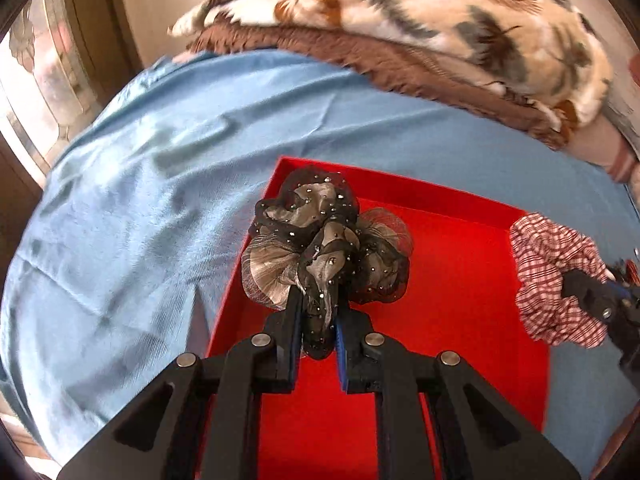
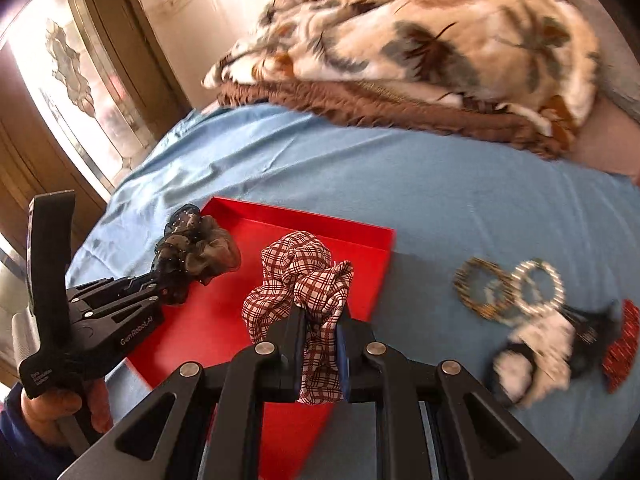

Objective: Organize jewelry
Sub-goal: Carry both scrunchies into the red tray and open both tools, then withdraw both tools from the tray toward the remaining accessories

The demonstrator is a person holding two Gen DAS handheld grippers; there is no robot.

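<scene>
My left gripper (image 1: 318, 308) is shut on a black and grey sheer scrunchie (image 1: 320, 240) dotted with small stones, held above the left part of a shallow red box (image 1: 460, 280) on the blue bedsheet. My right gripper (image 2: 322, 320) is shut on a red and white checked scrunchie (image 2: 300, 280), held over the same red box (image 2: 224, 312). In the right wrist view the left gripper (image 2: 168, 276) and its grey scrunchie (image 2: 200, 248) hang over the box's left edge. The checked scrunchie (image 1: 552, 276) shows at the right in the left wrist view.
To the right of the box lie a dark beaded bangle (image 2: 480, 288), a pearl bangle (image 2: 540, 284), a black and white scrunchie (image 2: 536, 352) and a red patterned piece (image 2: 620, 344). A folded leaf-print blanket (image 2: 420, 48) lies at the back. A hand (image 2: 52, 404) holds the left gripper's handle.
</scene>
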